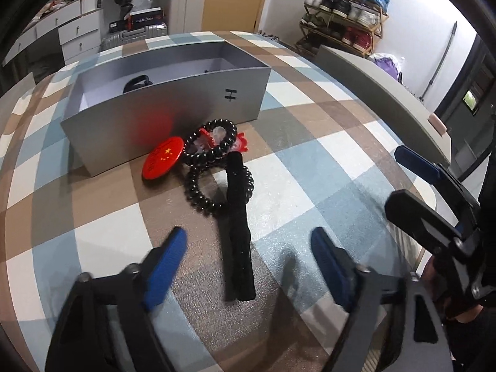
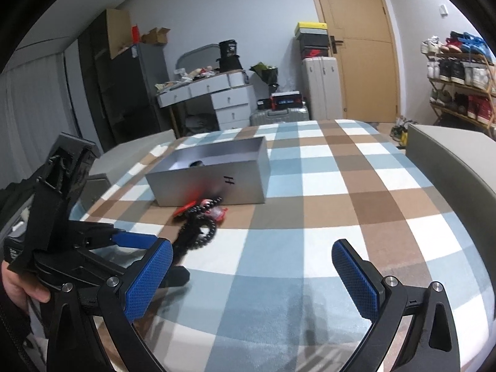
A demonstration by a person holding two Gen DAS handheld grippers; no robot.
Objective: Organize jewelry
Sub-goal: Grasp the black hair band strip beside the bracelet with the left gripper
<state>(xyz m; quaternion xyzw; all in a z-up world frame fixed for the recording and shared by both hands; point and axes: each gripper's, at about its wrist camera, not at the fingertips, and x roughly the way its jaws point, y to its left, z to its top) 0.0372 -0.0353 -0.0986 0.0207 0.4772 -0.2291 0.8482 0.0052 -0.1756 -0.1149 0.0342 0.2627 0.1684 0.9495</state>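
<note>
Hovering above the checked tablecloth, the left gripper is straddling a black band, jaws apart and not touching it. The right gripper is standing wide open, holding nothing, near the silver box.

The grey box stands across the far side of the checked counter, its top open and its near wall a barrier at counter level. Tight against that wall, a red disc, coiled black hair ties and a long black band crowd the middle. The left gripper hovers low with its jaws standing either side of the band's near end. To the right the cloth lies bare, and the right gripper hangs over open checks. A grey cushioned edge bounds the far right.
</note>
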